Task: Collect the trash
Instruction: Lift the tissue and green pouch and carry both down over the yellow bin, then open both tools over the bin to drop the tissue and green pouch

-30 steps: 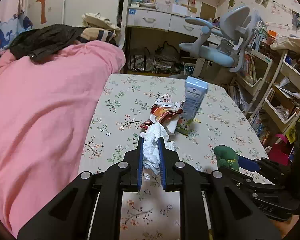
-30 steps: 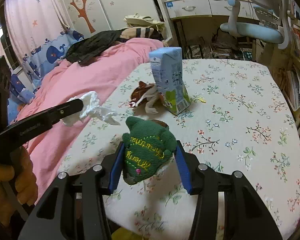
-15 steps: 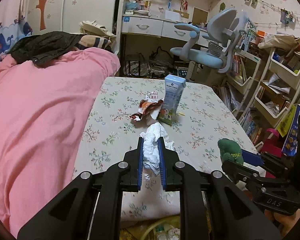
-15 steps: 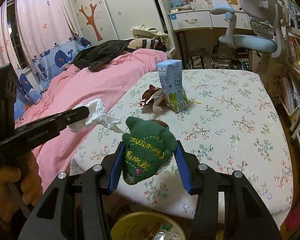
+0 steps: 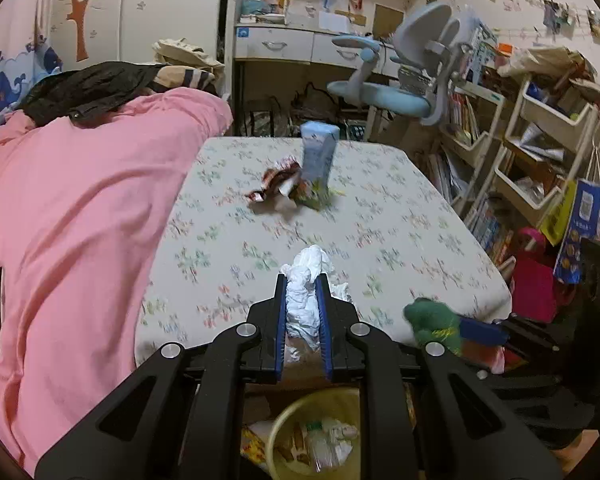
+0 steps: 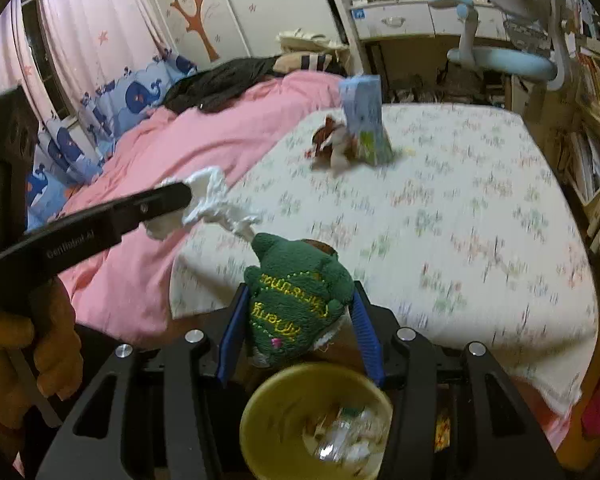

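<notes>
My left gripper (image 5: 303, 280) is shut on a crumpled white tissue (image 5: 305, 296), held over the near edge of the floral table (image 5: 380, 216). From the right wrist view the same tissue (image 6: 216, 200) hangs from the left gripper's fingers (image 6: 168, 200). My right gripper (image 6: 296, 304) is shut on a green plush pouch with yellow stitching (image 6: 296, 300), also seen as the green pouch (image 5: 436, 324) at the left view's lower right. A yellow bin (image 6: 316, 420) with trash in it stands on the floor below both grippers; the bin (image 5: 316, 436) shows between the left gripper's arms.
A blue carton (image 5: 318, 152) stands upright mid-table beside a crumpled red-brown wrapper (image 5: 278, 186). A pink-covered bed (image 5: 72, 216) runs along the table's left side. A blue chair (image 5: 404, 80), desk and shelves (image 5: 540, 152) stand behind and to the right.
Both grippers have pulled back from the table toward its near edge with their loads. The table looks farther away, and the yellow bin has come into view beneath them.
</notes>
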A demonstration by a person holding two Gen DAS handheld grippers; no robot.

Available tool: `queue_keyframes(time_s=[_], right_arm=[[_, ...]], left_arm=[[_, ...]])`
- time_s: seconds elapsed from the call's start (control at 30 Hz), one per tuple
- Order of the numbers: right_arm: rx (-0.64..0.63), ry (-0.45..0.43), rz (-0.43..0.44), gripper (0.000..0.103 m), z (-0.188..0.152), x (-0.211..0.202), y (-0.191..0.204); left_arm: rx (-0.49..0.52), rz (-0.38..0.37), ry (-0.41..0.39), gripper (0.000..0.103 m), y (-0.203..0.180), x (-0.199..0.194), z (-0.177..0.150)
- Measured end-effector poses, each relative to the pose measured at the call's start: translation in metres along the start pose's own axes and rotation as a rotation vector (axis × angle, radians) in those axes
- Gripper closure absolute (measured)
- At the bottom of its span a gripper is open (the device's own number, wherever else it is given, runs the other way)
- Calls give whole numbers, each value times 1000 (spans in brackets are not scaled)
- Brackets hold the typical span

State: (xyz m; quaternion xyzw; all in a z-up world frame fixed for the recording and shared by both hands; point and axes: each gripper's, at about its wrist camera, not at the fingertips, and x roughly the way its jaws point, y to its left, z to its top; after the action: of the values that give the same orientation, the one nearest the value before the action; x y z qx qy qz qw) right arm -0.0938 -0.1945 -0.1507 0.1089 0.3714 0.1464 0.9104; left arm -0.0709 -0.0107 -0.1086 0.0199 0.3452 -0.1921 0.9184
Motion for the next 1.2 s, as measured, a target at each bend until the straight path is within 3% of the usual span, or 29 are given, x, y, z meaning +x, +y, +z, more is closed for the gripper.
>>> queue_keyframes(time_s=[0.47,0.67,0.77,1.2], right_arm=[[-6,145,8,54,-55,-2,16],[17,202,-16,45,-68,2,13],[41,172,-36,39,-66,-4,7],[138,-9,-67,31,-53,-36,-12]], left_arm=[[8,-2,79,90,-19,-18,-43],[3,-5,124,90,-22,-18,-58],[-2,-16,152,90,-25,-18,-66],[40,-33,201,89,-43,-16,-83]])
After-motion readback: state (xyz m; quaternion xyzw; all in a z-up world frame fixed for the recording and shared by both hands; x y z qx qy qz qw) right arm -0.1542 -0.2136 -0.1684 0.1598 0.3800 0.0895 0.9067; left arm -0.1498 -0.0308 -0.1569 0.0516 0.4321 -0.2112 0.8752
